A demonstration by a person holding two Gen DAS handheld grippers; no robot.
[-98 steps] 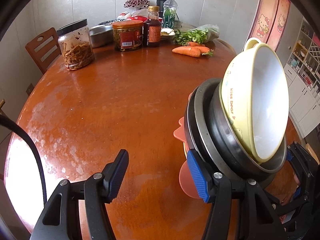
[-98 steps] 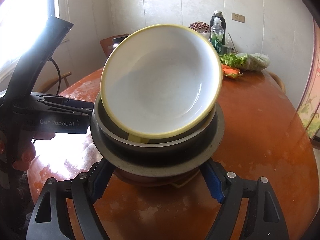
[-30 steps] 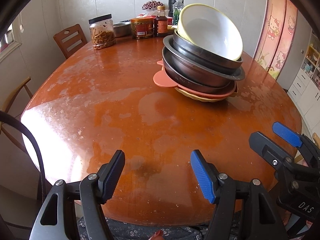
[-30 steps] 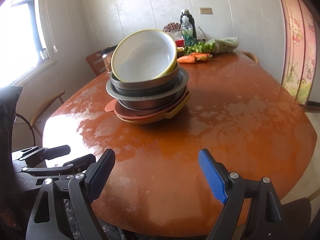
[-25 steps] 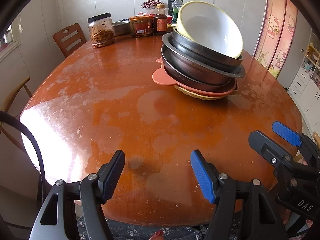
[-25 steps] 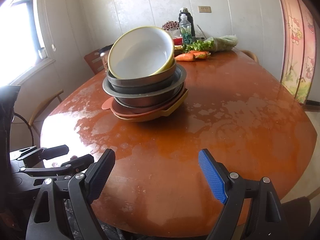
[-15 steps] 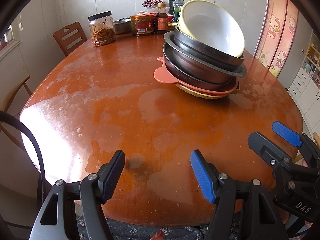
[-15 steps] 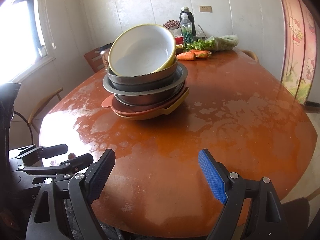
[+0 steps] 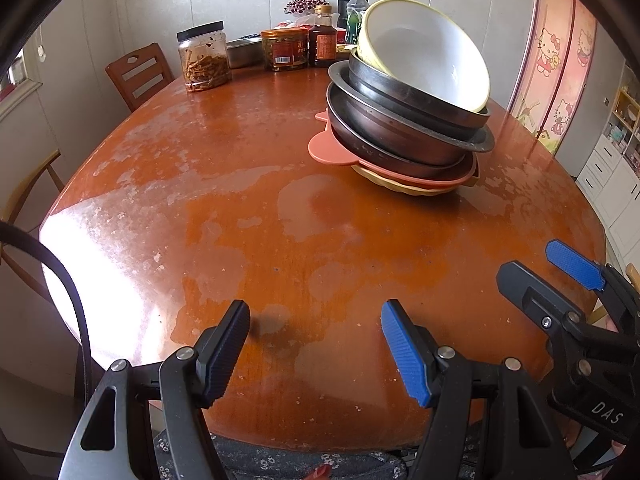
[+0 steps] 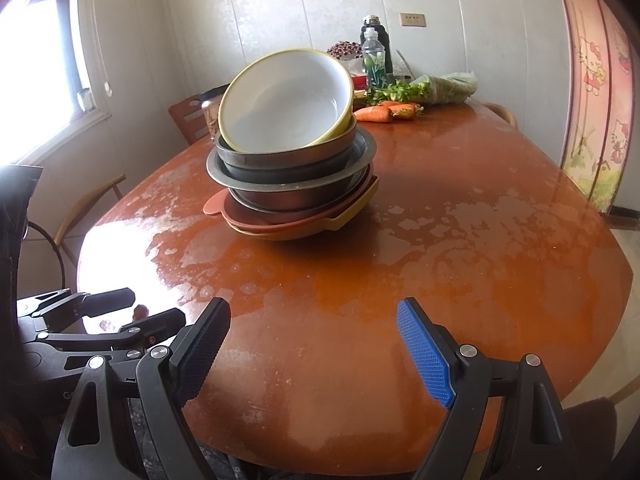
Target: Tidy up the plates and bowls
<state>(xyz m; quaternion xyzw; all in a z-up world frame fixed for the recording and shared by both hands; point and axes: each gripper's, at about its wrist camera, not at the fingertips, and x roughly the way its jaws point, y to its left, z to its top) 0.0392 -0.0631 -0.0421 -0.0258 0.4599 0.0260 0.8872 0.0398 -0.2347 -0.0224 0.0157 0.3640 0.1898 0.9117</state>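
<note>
- Past the bench's (image 9: 240,208) middle, toward its far edge, stands the stack of plates and bowls (image 10: 292,184) — the yellow-rimmed bowl (image 10: 286,100) on top, tilted.
- At the near edge the left hand-held gripper (image 9: 316,340) and the right hand-held gripper (image 10: 314,344) hover released, jaws spread, grasping nothing.
- The stack lies ahead and right of the left one, ahead and slightly left of the right one — neither clearly nearer, I judge.

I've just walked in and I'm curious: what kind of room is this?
Most likely a home dining room or eat-in kitchen. A big wooden table carries stacked bowls, jars of food and carrots, with a wooden chair drawn up beside it.
</note>
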